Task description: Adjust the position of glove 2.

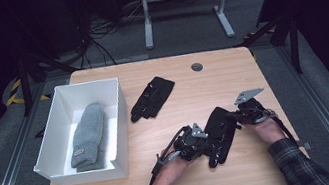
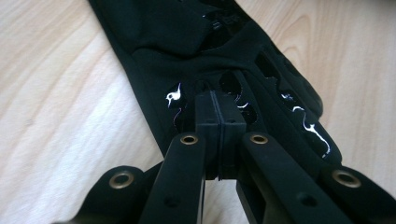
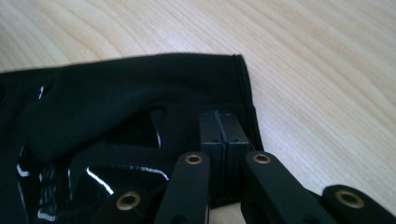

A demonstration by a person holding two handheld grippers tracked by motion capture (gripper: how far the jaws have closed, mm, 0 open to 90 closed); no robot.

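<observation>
two sleeved forearms enter from the near table edge. the left gripper (image 1: 200, 142) has its jaws pressed together, pinching the finger end of a black glove (image 1: 219, 131) with glossy rubbery patches. the right gripper (image 1: 238, 116) is likewise clamped on the glove's soft matte cuff, near its stitched hem. the glove lies flat on the pale woodgrain table (image 1: 221, 78), between both hands. a second black glove (image 1: 152, 98) lies further off, well apart. at the left, a white rectangular box (image 1: 53, 136) holds a fuzzy grey knitted mitten (image 1: 88, 135).
</observation>
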